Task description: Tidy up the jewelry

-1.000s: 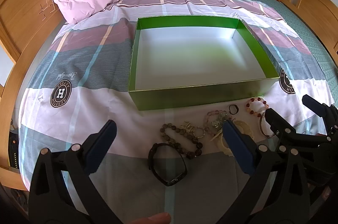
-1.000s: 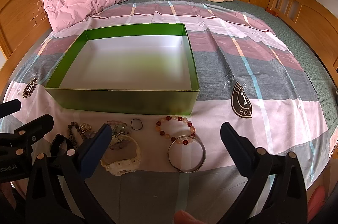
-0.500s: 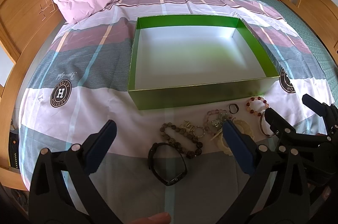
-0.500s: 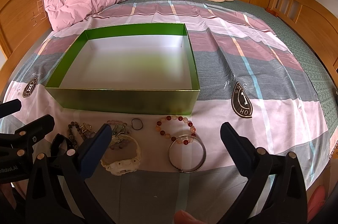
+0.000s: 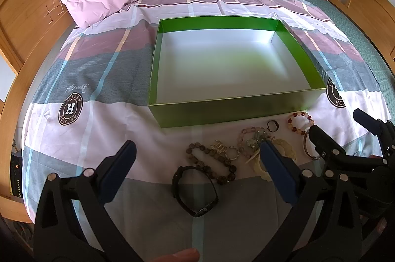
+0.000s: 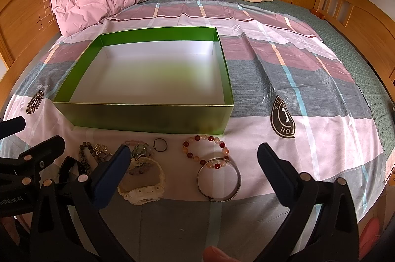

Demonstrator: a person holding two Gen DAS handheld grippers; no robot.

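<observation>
A bed (image 5: 103,79) with a patchwork sheet carries an empty green box (image 5: 229,113). From the left wrist, the left claw (image 5: 196,164) gapes wide, holding nothing, above a black watch (image 5: 195,190) and a brown bead bracelet (image 5: 209,159) in front of the box.

From the right wrist, the right claw (image 6: 193,164) is spread apart too, over a silver bangle (image 6: 218,179) and red bead bracelet (image 6: 206,151); a white watch (image 6: 142,184) lies left of the bangle, all near the box (image 6: 145,118).

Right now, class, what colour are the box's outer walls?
Green, on the box; clearest in the right wrist view.
</observation>
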